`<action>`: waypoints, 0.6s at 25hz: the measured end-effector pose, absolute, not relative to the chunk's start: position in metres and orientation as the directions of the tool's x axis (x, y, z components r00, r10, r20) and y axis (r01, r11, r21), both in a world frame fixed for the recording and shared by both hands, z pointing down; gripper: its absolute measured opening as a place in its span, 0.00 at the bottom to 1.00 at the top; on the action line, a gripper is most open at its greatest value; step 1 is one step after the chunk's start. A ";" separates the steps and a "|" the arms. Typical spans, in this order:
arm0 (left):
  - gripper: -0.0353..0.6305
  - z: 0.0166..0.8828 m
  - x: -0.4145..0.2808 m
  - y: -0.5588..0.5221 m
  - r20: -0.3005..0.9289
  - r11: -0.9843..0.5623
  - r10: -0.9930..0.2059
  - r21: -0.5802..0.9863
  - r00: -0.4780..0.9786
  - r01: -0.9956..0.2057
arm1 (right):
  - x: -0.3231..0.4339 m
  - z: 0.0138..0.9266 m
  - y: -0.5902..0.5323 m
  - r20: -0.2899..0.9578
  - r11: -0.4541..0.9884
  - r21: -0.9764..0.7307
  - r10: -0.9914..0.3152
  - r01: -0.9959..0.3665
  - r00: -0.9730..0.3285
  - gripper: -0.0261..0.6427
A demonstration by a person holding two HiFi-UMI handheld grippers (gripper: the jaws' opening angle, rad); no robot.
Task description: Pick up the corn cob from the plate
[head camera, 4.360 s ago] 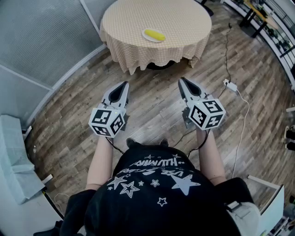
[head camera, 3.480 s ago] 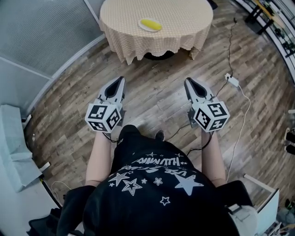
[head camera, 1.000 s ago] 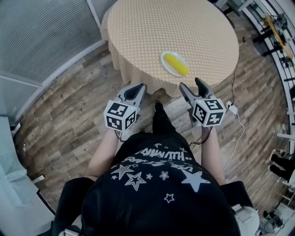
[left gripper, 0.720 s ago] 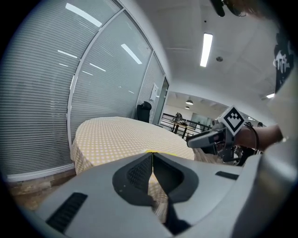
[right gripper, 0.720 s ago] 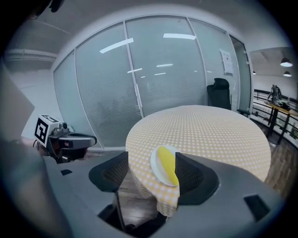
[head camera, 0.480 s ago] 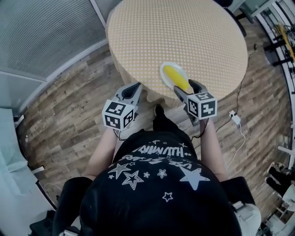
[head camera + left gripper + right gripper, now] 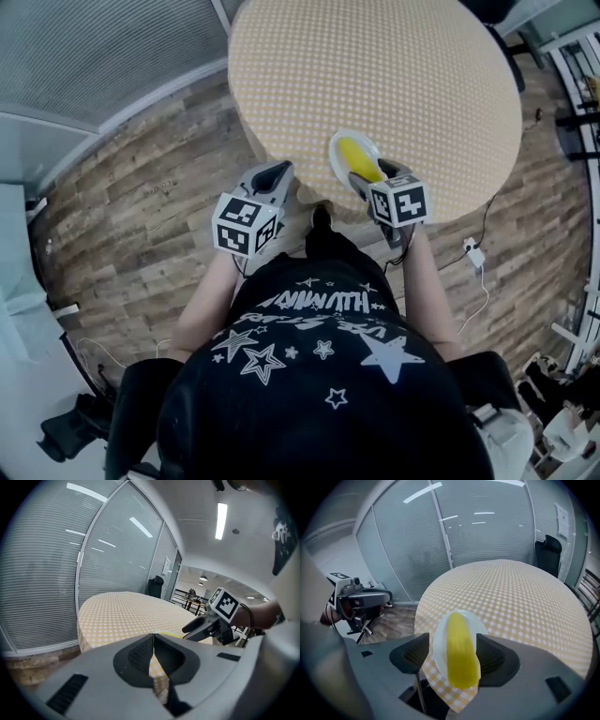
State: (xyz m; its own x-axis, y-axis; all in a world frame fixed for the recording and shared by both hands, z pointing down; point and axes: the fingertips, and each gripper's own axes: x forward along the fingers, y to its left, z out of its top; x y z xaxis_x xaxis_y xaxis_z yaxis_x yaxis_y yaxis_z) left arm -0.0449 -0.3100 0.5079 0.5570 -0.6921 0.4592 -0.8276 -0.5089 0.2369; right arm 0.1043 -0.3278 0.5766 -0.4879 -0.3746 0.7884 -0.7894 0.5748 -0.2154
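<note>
A yellow corn cob [image 7: 461,651] lies on a small white plate [image 7: 439,641] near the close edge of the round table [image 7: 375,66], which has a yellow checked cloth. My right gripper [image 7: 461,660] is open, with one jaw on each side of the cob and neither pad visibly touching it. In the head view the corn cob [image 7: 354,154] and plate [image 7: 335,150] sit just ahead of the right gripper [image 7: 370,172]. My left gripper [image 7: 276,171] hangs off the table's edge to the left, shut and empty, its tips [image 7: 153,635] meeting.
Glass walls with blinds [image 7: 42,573] curve round the left side. Wood floor [image 7: 141,206] surrounds the table. A cable and power strip [image 7: 472,251] lie on the floor at the right. A dark office chair [image 7: 546,550] stands beyond the table.
The person has walked up to the table. My right gripper has opened and moved forward over the plate until its jaws flank the corn cob. The left gripper stays shut beside the table.
</note>
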 end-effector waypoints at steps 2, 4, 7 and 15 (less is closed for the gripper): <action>0.07 0.511 -0.045 -0.312 0.467 -0.497 -0.694 0.239 0.548 -0.834 | 0.102 0.582 -0.336 0.791 0.570 -0.232 -0.361 -0.788 -0.494 0.47; 0.07 0.514 -0.045 -0.314 0.476 -0.485 -0.696 0.242 0.538 -0.841 | 0.100 0.585 -0.343 0.801 0.579 -0.225 -0.348 -0.784 -0.487 0.47; 0.07 0.518 -0.045 -0.316 0.482 -0.465 -0.703 0.245 0.523 -0.851 | 0.095 0.594 -0.347 0.823 0.604 -0.222 -0.306 -0.765 -0.479 0.47; 0.07 0.522 -0.047 -0.325 0.487 -0.433 -0.716 0.251 0.499 -0.866 | 0.090 0.621 -0.352 0.887 0.662 -0.174 -0.217 -0.730 -0.408 0.47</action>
